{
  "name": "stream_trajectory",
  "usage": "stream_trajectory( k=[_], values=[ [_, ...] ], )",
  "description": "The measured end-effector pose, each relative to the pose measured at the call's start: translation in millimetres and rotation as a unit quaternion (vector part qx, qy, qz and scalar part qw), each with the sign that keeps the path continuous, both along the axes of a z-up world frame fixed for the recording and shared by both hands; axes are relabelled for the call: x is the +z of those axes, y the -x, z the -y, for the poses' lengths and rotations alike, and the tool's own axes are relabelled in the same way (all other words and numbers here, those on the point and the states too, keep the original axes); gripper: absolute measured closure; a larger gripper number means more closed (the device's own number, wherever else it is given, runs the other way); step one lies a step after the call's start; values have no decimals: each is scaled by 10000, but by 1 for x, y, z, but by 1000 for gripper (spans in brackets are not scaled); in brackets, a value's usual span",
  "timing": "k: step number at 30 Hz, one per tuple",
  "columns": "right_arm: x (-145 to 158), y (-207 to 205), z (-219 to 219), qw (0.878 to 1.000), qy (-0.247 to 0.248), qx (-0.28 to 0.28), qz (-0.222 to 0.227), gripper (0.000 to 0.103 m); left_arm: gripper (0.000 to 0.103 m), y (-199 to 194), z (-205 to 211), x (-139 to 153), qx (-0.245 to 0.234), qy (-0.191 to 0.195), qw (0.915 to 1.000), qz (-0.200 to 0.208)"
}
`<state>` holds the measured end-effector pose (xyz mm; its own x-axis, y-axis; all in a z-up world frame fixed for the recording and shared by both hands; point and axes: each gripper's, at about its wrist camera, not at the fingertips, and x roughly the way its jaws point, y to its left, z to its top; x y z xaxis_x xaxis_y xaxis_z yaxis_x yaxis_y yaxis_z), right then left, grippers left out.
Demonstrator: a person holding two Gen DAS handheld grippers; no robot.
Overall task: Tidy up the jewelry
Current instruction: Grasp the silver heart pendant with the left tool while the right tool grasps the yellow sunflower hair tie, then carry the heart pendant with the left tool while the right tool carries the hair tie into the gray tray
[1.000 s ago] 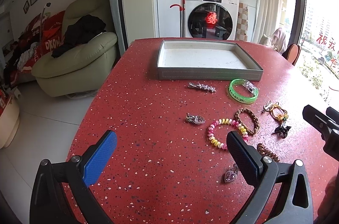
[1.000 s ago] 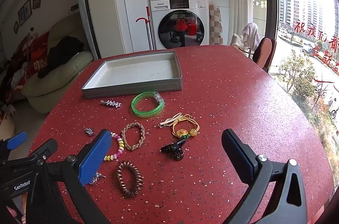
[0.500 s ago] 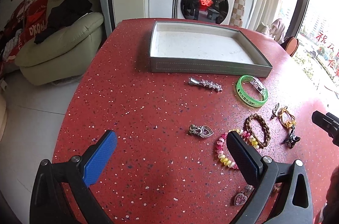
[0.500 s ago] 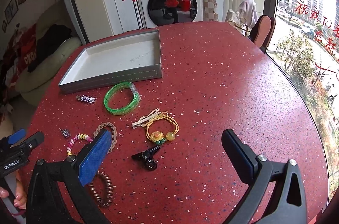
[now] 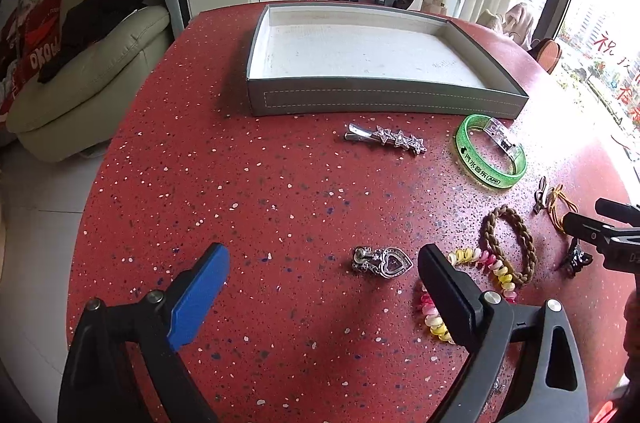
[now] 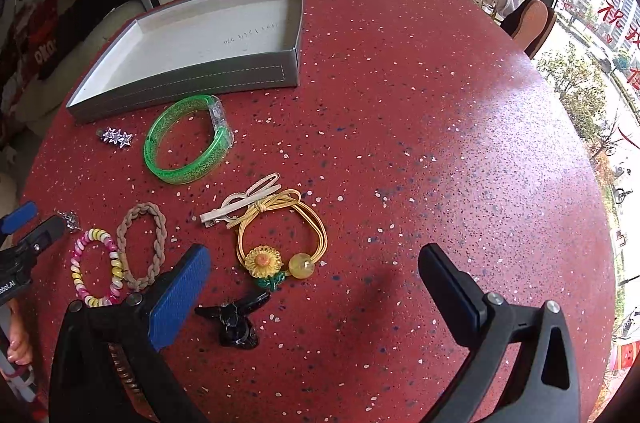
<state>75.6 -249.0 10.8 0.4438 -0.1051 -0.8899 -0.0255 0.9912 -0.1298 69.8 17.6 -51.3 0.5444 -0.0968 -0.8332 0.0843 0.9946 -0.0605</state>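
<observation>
Left tongs (image 5: 324, 287) spread wide, holding nothing, low over the red speckled table (image 5: 240, 191). Heart pendant (image 5: 382, 262) lies between their tips, nearer the right one. Right tongs (image 6: 314, 281) also wide apart and empty above the table.

Grey tray (image 5: 384, 99) at far side, nothing in it. Just near of it: star hair clip (image 5: 386, 138), green bangle (image 5: 490, 151) to its right. Nearer still: braided brown band (image 6: 141, 246) touching pink-yellow spiral bracelet (image 6: 96, 267); white clip (image 6: 240, 201) beside yellow sunflower hair tie (image 6: 280, 239); black claw clip (image 6: 236, 321) nearest, between the right tongs' tips.
</observation>
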Motion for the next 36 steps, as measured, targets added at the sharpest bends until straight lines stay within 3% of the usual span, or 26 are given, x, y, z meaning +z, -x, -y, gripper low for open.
stream_trajectory(
  k=[6, 8, 10, 11, 12, 14, 17, 19, 21, 25, 34, 36],
  values=[
    [-16, -13, -4, 9995, 185, 50, -241, 1, 5, -7, 9, -5, -125, -64, 9999, -89],
    [-16, -15, -7, 9994, 235, 102, -251, 3, 21, -8, 14, -7, -204, -203, 9995, -110],
    [-15, -15, -8, 9993, 222, 142, -274, 6, 27, -8, 18, -7, -280, -277, 9992, -67],
    [-14, -14, -10, 9992, 213, 170, -278, 8, 37, -6, 19, -5, -349, -231, 9991, -51],
    [-12, -13, -11, 9992, 217, 195, -266, 14, 41, -5, 21, -4, -405, -245, 9989, -31],
    [-9, -11, -14, 9992, 224, 229, -236, 25, 63, -4, 25, -3, -510, -281, 9983, 20],
    [-6, -10, -14, 9994, 213, 216, -193, 44, 69, -5, 26, -2, -545, -247, 9982, 17],
    [-3, -9, -14, 9994, 211, 231, -149, 79, 69, -5, 23, -1, -537, -153, 9984, 3],
    [-3, -8, -9, 9997, 67, 187, -131, 98, 69, -6, 18, 0, -503, 21, 9987, -41],
    [-1, -5, 1, 9993, -372, 45, -13, 98, 69, -6, 6, 6, -420, 352, 9985, -47],
    [19, -9, 3, 9924, -1206, 62, 242, 98, 70, -14, -5, 37, -373, 505, 9978, 202],
    [23, -15, 2, 9907, -1321, 74, 304, 98, 82, -20, -6, 45, -394, 572, 9973, 249]
  ],
)
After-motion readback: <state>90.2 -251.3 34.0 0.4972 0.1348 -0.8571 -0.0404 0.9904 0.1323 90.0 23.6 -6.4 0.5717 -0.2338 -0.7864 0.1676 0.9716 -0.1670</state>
